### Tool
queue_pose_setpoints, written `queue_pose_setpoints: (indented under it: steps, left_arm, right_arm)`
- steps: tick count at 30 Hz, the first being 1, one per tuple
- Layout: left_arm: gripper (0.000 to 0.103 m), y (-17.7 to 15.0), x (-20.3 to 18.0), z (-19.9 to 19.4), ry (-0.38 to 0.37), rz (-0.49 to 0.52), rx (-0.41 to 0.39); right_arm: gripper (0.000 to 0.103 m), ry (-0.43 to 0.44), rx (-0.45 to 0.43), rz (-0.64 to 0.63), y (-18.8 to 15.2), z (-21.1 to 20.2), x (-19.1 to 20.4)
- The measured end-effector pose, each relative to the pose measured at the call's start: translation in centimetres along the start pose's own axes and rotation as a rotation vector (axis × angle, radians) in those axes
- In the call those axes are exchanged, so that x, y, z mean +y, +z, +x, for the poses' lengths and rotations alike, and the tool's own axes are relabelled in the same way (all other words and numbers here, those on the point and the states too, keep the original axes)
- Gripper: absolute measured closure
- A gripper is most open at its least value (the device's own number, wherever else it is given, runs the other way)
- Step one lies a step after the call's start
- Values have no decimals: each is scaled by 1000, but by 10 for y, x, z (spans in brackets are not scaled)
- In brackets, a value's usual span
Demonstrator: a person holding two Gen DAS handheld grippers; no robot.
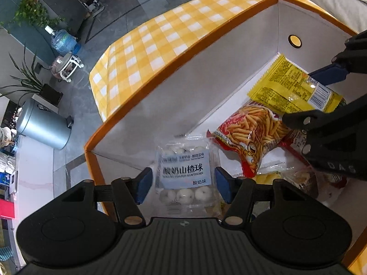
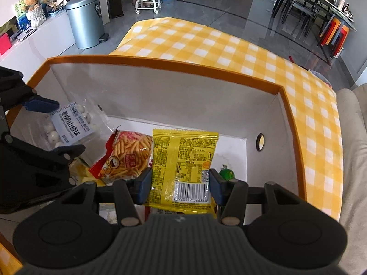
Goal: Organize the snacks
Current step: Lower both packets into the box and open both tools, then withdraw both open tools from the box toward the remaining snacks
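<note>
An orange-rimmed white box [image 1: 160, 96] [image 2: 160, 63] stands on a yellow checked tablecloth [image 1: 160, 36]. Both grippers reach down into it. My left gripper [image 1: 183, 185] is open, its blue pads just off the side edges of a clear pack of white hawthorn balls [image 1: 185, 174] [image 2: 68, 126] near the box's left end. My right gripper [image 2: 181, 188] is shut on a yellow snack packet [image 2: 183, 158] [image 1: 286, 87], gripped across its barcode end and held over a red packet of fried sticks [image 2: 128, 155] [image 1: 250, 133] on the box floor.
More wrappers lie on the box floor under the grippers, with a small green item [image 2: 227, 171] near the right wall's round hole [image 2: 260, 142]. A steel pedal bin [image 2: 86, 23], a water bottle [image 1: 62, 40] and plants stand on the floor beyond the table. A pale sofa [image 2: 353, 137] lies at the right.
</note>
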State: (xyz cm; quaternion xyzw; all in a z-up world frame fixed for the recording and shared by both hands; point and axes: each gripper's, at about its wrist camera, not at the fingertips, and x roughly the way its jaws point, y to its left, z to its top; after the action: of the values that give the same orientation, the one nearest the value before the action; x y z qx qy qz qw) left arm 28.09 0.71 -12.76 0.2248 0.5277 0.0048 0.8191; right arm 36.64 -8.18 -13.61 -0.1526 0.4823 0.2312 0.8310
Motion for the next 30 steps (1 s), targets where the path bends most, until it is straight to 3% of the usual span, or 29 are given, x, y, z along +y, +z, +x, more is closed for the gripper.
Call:
queue_pose_setpoints:
  steps: [5,7,9,16,30]
  left_arm:
    - [31,4,-2,-10,20,3,-19]
    - [30,5,-1,-14,27,2,-23]
    - [28,6,2,-16,18,-5,-30]
    - [27,-5,14,-40,-22,-68,-66]
    - [27,-54,41,-119,-173,-322,-297]
  right_arm:
    - [52,16,-5,-11,-1,-6,1]
    - [46,14,-6,-14,-1,-9,1]
    - [32,19,-14,-4,-1,-13,0]
    - [19,21,-51,18,-1,-42,0]
    - [16,16,-228,117,-44,-142,6]
